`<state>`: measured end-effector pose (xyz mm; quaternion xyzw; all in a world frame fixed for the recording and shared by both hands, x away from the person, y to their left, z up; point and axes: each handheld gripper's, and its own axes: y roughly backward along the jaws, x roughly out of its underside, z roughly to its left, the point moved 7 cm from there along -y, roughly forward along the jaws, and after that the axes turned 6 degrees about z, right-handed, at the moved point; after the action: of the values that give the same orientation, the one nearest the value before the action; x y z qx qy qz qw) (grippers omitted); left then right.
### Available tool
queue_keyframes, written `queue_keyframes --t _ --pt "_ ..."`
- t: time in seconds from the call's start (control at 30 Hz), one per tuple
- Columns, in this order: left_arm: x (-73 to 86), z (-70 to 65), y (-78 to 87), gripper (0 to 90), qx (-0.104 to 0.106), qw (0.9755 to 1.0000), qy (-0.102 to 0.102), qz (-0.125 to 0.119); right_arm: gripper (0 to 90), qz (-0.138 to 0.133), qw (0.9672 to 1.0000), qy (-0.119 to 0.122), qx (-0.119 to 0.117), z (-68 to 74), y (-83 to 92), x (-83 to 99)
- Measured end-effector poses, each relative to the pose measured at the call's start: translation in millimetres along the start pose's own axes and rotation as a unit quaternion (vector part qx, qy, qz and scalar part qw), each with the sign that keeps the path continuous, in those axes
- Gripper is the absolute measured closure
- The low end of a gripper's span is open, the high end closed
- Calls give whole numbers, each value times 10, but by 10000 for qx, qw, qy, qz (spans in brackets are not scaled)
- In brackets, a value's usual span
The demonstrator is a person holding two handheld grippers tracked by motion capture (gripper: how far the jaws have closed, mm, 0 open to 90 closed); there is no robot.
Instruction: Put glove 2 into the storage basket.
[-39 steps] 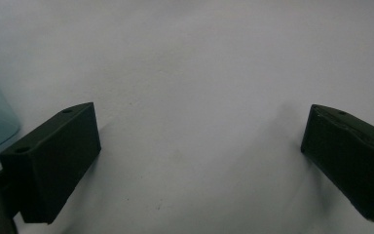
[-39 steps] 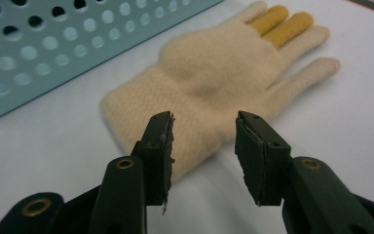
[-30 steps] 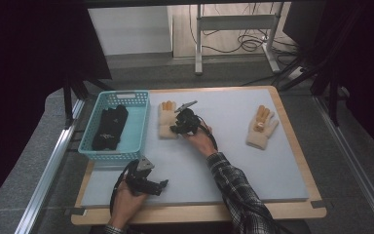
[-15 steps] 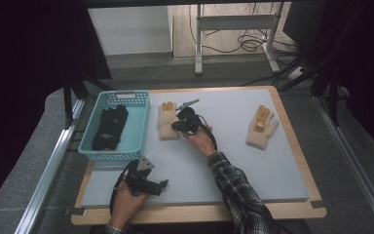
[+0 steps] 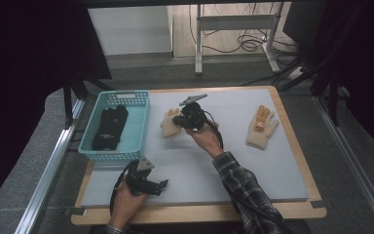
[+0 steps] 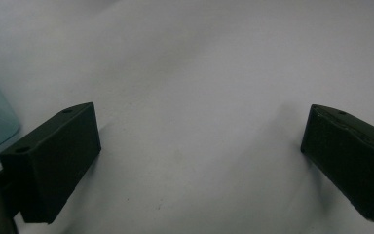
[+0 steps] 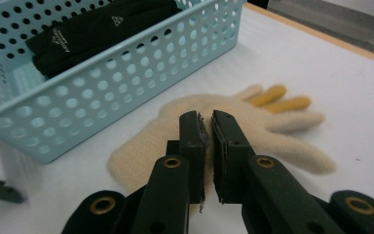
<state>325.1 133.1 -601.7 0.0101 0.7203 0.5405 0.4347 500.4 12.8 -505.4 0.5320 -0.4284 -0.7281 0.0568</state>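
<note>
Over the glove [image 5: 169, 123], right tongs [image 7: 208, 126] closed, lifting

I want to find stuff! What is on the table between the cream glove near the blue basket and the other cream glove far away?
Just bare grey mat, seen in the high view, between the near glove and the far glove.

Cream glove [image 7: 233, 131], flat, beside blue basket [image 7: 126, 78]
</note>
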Motion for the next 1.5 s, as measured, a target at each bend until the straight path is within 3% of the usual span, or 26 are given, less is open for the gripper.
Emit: queue_keyframes --t 0.5,0.7,0.9,1.07,1.13,1.2,1.27,1.37,1.5 --pt "0 0 1 13 -3 10000 1 5 830 -356 9986 135 359 3 850 84" --pt "-3 0 -1 13 -5 10000 6 -11 829 -376 9981 154 458 66 1158 328" --pt "-4 -1 -2 13 -7 10000 17 -17 828 -112 9992 -69 367 98 1195 839" --pt "-9 -6 -6 14 -8 10000 56 -54 816 -104 9995 -194 212 221 1225 1197" --pt "-6 -5 -3 14 -3 10000 42 -32 780 -77 9994 -261 192 288 1204 1352" --pt "-9 -8 -6 14 -3 10000 67 -55 682 18 9995 -289 82 339 1154 1490" --pt "-6 -5 -4 14 -4 10000 43 -35 626 35 9995 -252 196 321 1136 1570" --pt "-7 -7 -5 14 -3 10000 54 -43 561 -44 9986 -468 240 201 1167 1612" --pt "-7 -6 -5 14 -2 10000 53 -42 563 -26 9978 -525 406 73 1224 1615"
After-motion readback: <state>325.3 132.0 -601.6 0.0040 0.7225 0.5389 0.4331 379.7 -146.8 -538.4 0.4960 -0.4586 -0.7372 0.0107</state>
